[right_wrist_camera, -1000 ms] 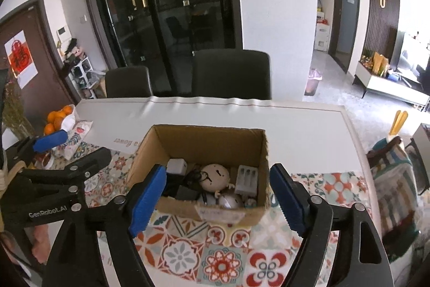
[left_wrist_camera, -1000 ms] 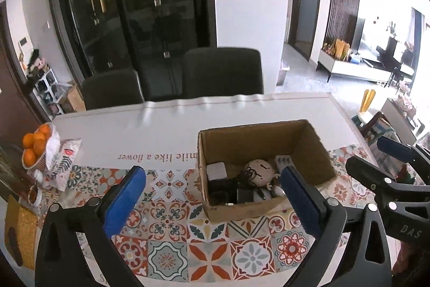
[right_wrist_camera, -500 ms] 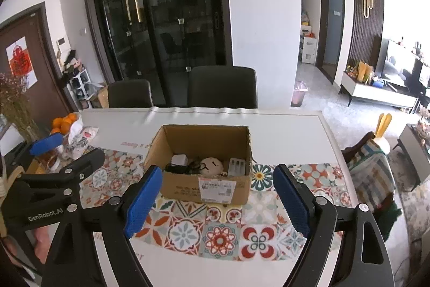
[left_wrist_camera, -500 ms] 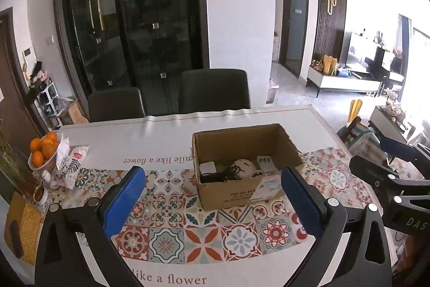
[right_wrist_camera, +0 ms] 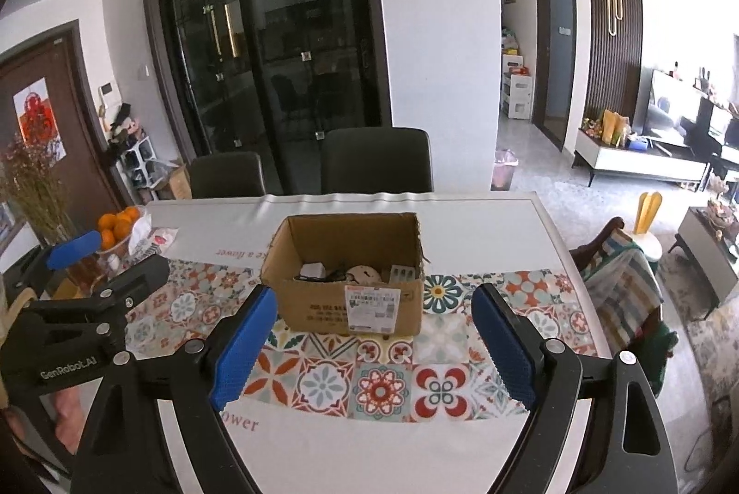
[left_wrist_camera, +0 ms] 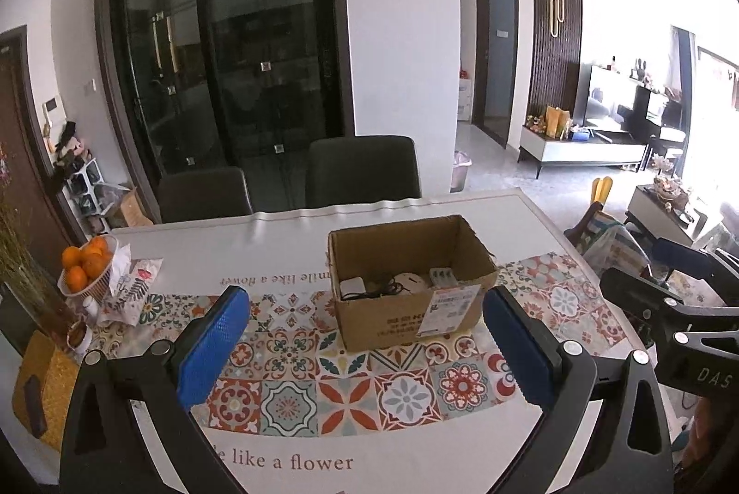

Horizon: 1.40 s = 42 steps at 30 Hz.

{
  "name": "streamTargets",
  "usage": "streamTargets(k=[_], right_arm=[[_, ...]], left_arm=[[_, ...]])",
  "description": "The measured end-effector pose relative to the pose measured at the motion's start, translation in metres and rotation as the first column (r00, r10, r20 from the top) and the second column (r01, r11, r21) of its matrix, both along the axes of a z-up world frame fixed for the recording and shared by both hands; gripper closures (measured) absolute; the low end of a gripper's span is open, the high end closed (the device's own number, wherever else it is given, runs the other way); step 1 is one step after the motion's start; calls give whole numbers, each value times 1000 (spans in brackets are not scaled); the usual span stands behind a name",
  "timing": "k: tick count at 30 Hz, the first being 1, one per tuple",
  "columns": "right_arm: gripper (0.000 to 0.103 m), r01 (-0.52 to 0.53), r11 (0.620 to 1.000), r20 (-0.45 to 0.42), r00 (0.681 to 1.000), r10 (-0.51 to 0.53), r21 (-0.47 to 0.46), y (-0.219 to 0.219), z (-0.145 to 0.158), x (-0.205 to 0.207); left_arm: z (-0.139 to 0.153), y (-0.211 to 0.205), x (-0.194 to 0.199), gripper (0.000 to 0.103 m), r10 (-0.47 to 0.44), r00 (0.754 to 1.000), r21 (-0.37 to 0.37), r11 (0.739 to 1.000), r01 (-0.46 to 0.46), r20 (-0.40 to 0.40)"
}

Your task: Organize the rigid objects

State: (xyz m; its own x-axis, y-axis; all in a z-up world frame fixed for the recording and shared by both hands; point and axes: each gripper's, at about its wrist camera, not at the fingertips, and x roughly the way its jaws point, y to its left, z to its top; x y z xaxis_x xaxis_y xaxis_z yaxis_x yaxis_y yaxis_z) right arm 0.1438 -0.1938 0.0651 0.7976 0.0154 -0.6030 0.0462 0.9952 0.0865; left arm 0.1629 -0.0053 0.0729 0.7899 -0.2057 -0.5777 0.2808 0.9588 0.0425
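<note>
An open cardboard box stands on the patterned tablecloth. Inside lie a white adapter, black cables, a round white gadget and a grey ribbed piece. My left gripper hovers short of the box, open, with only air between its blue pads. My right gripper also hangs back from the box. Its jaws are opening and nothing is between them. Each view catches the other gripper at its side edge.
A bowl of oranges and a printed snack bag sit at the table's left end. Two dark chairs stand behind the table. An armchair with a striped cloth is off the right edge.
Both grippers have drawn back and risen from the box, which now looks smaller and farther off. The right jaws stand a little wider. The box has not moved.
</note>
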Motion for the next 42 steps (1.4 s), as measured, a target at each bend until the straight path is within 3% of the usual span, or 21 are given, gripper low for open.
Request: streamTargets(k=[15, 42], right_arm=[[17, -10, 1000, 20, 1000, 10, -1, 8, 5, -19], [17, 3, 1000, 13, 1000, -3, 1, 11, 11, -23]], left_arm=[[8, 4, -20, 0, 0, 1000, -3, 1000, 0, 18], [11, 0, -16, 0, 0, 1000, 14, 1000, 0, 19]])
